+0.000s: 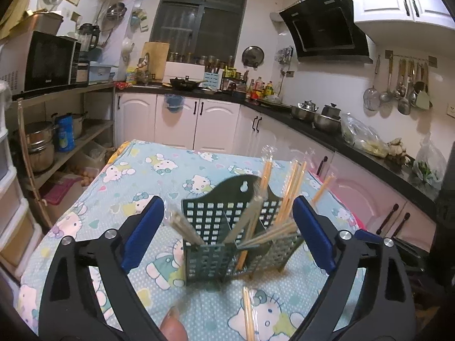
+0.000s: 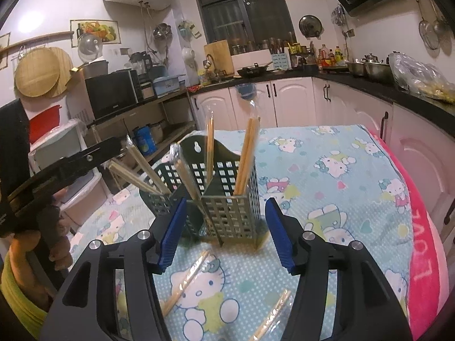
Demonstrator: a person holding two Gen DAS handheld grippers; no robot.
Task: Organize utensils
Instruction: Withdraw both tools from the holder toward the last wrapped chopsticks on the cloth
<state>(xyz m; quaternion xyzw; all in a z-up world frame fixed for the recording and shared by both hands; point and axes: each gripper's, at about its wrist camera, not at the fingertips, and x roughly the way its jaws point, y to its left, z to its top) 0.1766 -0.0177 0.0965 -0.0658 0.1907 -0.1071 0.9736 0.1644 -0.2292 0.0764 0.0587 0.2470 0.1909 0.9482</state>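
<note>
A dark green perforated utensil holder [image 1: 224, 227] [image 2: 227, 196] with several compartments stands on the Hello Kitty tablecloth. Wrapped chopstick pairs [image 1: 287, 199] [image 2: 246, 156] stick up out of it at angles. My left gripper [image 1: 227, 227] is open and empty, its blue pads on either side of the holder. My right gripper [image 2: 224, 227] is open and empty, just in front of the holder. A wrapped chopstick pair [image 1: 248, 312] lies on the cloth before the holder; in the right wrist view two lie there [image 2: 186, 278] [image 2: 273, 315].
The table [image 1: 136, 170] is covered by the light blue cloth, with a pink towel [image 2: 421, 241] along its right edge. White cabinets and a black counter [image 1: 327, 130] with pots run behind. A shelf with a microwave [image 1: 42, 62] stands left. The left gripper's body [image 2: 57, 170] shows at left.
</note>
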